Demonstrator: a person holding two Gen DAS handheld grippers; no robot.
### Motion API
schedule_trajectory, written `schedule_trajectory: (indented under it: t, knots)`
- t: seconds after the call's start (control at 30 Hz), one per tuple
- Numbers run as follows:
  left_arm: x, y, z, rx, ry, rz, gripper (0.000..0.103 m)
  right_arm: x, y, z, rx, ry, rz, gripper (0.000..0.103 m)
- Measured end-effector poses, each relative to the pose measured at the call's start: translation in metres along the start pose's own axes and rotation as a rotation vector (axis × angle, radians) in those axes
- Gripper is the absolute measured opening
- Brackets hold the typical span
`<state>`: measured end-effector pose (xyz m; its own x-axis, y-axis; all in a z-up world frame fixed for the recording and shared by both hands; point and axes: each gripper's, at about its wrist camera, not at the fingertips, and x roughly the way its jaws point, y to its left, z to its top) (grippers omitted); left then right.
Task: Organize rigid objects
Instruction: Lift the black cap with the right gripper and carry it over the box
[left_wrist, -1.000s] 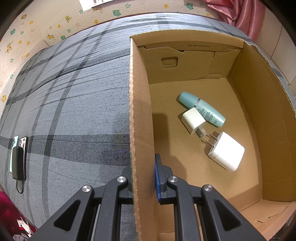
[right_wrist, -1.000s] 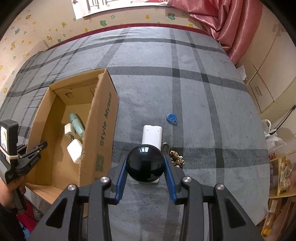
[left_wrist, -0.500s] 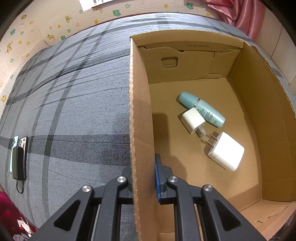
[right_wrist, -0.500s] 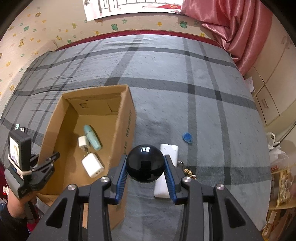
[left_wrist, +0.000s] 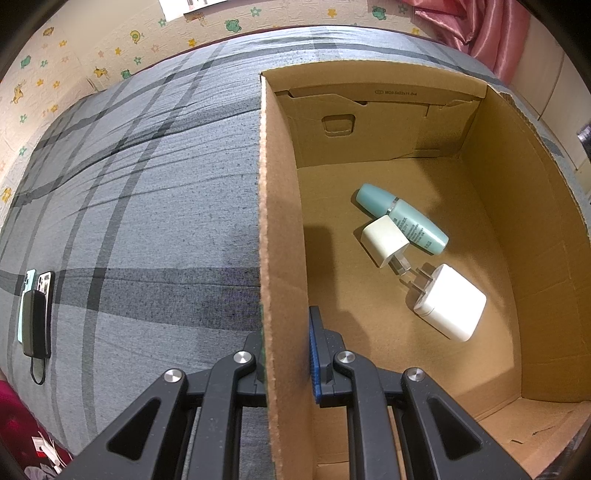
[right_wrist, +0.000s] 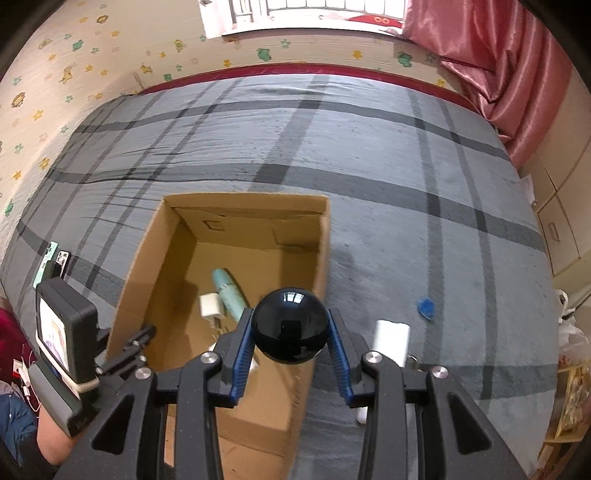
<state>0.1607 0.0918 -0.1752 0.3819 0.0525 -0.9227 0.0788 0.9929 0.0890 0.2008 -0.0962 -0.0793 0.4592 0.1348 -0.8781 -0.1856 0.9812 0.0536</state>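
To the far left of the left gripper (left_wrist: 286, 354), two phones (left_wrist: 35, 306) are lying on the grey plaid bedcover (left_wrist: 147, 221). The left wall of the cardboard box (left_wrist: 282, 221) is being pinched between this gripper's jaws, one finger standing outside the wall and the blue-padded one inside. Ahead of it and to its right, on the box floor, a teal bottle (left_wrist: 402, 223) is lying on its side, a small cream charger (left_wrist: 384, 240) is resting against it, and a larger white charger (left_wrist: 448, 306) is lying just beside that one, nearer the gripper.

In the right wrist view, the left gripper (right_wrist: 125, 350) is seen at the far left, at the box's left wall. A glossy black ball (right_wrist: 290, 326) is being clamped between the blue pads of the right gripper (right_wrist: 291, 339), and it is being held above the right wall of the box (right_wrist: 317, 258). Directly right of this gripper's fingers, a white rectangular device (right_wrist: 390, 339) is lying on the bedcover, and a small blue tag (right_wrist: 426, 308) is lying further right and ahead, apart from it.
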Motion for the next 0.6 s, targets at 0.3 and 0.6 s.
schedule_trajectory:
  t: [0.3,0.6]
  knots:
    - [0.0,0.001,0.0,-0.003,0.002,-0.007,0.014,0.035,0.03,0.013,-0.04,0.035,0.023,0.04]
    - [-0.001,0.001,0.0,-0.004,0.0,-0.009,0.014,0.079,0.051,0.021,-0.065,0.075,0.028,0.04]
